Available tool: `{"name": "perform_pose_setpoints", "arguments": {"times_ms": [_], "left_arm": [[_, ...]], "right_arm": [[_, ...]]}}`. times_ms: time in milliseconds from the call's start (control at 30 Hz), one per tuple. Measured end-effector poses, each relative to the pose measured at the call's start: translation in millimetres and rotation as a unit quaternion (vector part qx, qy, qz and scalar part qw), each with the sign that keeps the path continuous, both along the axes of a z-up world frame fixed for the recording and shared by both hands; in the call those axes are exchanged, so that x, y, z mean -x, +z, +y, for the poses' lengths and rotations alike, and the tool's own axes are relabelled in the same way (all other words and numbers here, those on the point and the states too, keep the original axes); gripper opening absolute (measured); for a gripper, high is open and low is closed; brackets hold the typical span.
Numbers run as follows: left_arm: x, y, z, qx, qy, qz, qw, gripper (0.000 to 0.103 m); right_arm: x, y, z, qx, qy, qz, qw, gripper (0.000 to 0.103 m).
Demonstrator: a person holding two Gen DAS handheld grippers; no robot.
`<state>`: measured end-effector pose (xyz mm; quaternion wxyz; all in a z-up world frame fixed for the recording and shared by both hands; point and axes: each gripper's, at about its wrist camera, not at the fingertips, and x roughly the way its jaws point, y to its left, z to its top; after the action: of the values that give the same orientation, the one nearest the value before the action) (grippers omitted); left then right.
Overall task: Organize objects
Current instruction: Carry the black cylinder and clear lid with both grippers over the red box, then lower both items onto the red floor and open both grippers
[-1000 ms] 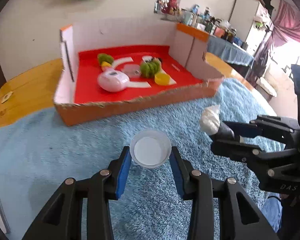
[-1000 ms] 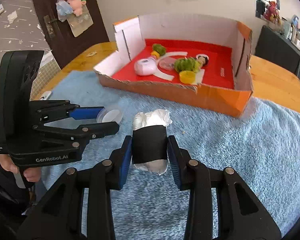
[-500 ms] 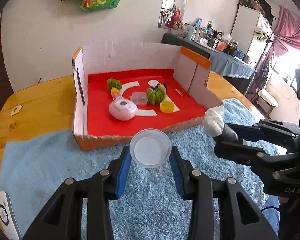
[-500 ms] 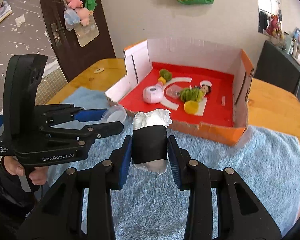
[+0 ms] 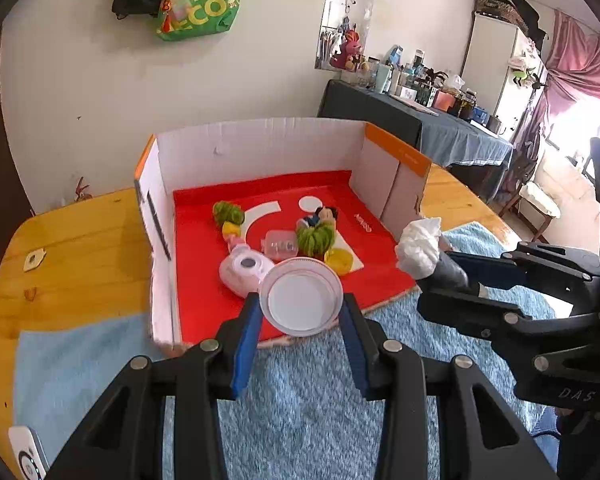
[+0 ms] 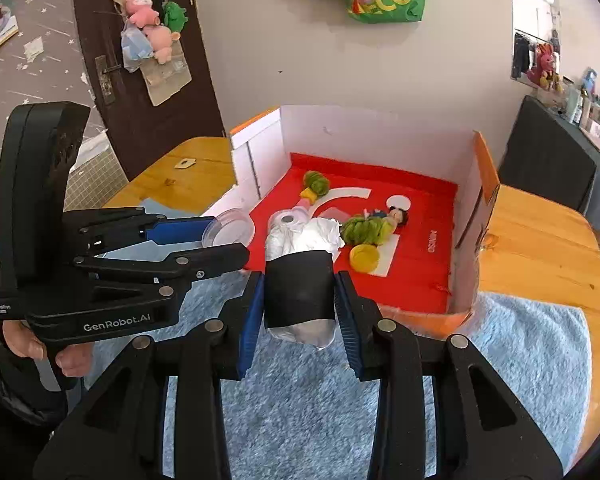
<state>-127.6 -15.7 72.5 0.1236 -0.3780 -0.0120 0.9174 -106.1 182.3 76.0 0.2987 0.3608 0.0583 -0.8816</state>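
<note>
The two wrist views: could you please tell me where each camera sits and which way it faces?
Left wrist: on the left claw, looking forward and down at the cardboard box; its fingers grip a round lid; the right claw shows at right.
Right wrist: on the right claw, facing the same box; it grips a black-banded white bundle; the left claw and a hand show at left.
Shared: box, blue mat.

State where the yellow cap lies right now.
The yellow cap lies on the red floor of the cardboard box, near its front edge. In the left wrist view it sits just right of the green yarn ball, beyond the held clear dish.
</note>
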Motion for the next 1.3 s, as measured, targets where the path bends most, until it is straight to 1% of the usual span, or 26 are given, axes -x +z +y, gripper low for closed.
{"name": "perform_pose_setpoints", "arguments": {"times_ms": [400,633,967,1100,1200,1300], "left_arm": [[28,5,8,-0.001,-0.003,-0.001,1.0000,0.041],[45,-6,12,-0.003,-0.007,-0.017,0.9998,0.041],[61,-31,25,0.005,-0.043,-0.056,0.9975,0.041],[69,-43,26,0.008,-0.045,-0.079,0.9958,0.041],[74,-51,24,0.008,-0.046,-0.094,0.9944,0.041],[77,-59,24,0.016,-0.045,-0.106,0.9932,0.041]], "right_arm": [[29,-1,5,-0.009,-0.021,0.000,1.000,0.034],[51,-12,13,-0.036,-0.056,-0.005,0.998,0.034],[80,-35,12,-0.068,-0.058,-0.040,0.995,0.034],[85,-43,7,-0.094,-0.060,-0.043,0.993,0.034],[89,-49,5,-0.102,-0.056,-0.051,0.992,0.034],[93,-55,2,-0.114,-0.055,-0.057,0.990,0.034]]}}
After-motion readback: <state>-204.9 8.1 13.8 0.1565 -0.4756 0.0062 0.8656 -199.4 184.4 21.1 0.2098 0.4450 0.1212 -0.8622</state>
